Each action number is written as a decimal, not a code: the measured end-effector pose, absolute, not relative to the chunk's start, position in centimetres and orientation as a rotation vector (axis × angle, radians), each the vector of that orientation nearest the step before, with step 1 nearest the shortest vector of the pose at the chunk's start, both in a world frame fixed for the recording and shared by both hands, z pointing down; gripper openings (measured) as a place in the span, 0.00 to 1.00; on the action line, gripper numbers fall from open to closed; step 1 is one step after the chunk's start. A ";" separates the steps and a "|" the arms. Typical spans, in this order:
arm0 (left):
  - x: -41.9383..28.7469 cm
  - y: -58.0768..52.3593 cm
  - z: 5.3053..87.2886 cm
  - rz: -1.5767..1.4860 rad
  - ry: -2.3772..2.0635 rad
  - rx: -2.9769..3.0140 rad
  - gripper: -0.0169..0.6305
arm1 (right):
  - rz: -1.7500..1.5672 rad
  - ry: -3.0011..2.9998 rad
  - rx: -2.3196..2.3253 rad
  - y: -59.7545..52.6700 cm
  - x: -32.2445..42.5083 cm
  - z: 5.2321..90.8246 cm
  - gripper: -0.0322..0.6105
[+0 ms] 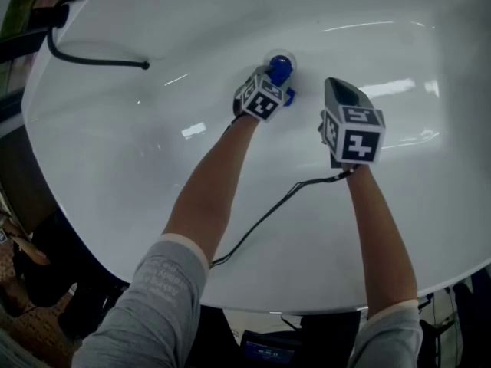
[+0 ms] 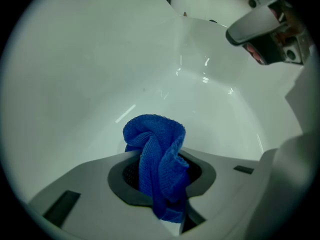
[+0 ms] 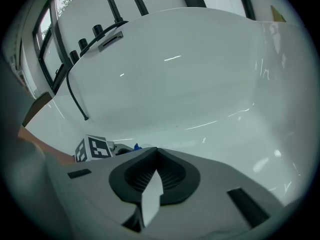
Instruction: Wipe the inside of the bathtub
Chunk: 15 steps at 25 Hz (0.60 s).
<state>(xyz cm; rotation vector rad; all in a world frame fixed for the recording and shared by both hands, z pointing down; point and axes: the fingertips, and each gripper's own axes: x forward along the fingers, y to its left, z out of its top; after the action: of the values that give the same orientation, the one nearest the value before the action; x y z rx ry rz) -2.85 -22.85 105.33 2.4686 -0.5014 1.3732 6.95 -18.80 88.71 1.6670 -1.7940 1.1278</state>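
Clamped in the left claw (image 2: 162,186), a bunched blue cloth (image 2: 156,151) poking ahead toward the bathtub (image 1: 146,167) floor, likely for wiping, right claw (image 3: 152,186) alongside, closed, empty, seemingly idle.

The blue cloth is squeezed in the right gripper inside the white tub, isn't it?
Not quite. The blue cloth is squeezed in the left gripper, not the right one. The left gripper view shows it bunched between those jaws. The right gripper holds nothing. It is inside the white tub.
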 end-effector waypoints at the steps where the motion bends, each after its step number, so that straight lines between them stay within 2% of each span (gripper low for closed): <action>1: -3.5 -24.3 104.7 1.363 -0.569 2.488 0.19 | 1.128 -1.796 1.672 -19.0 7.0 88.6 0.07; 6: -7.5 -30.9 103.9 1.415 -0.743 2.421 0.19 | 1.127 -1.807 1.681 -19.7 7.1 88.7 0.07; 11: -7.7 -30.0 106.2 1.434 -0.689 2.224 0.19 | 1.124 -1.788 1.670 -18.9 7.4 89.4 0.07; 15: -7.5 -33.9 104.0 1.209 -0.909 2.160 0.18 | 1.106 -1.780 1.687 -18.9 8.1 89.0 0.07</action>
<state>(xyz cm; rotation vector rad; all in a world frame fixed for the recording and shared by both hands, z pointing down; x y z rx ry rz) -7.48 -33.88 103.99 2.1602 -0.9089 1.2090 8.09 -18.93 89.04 1.6873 -1.7803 1.1058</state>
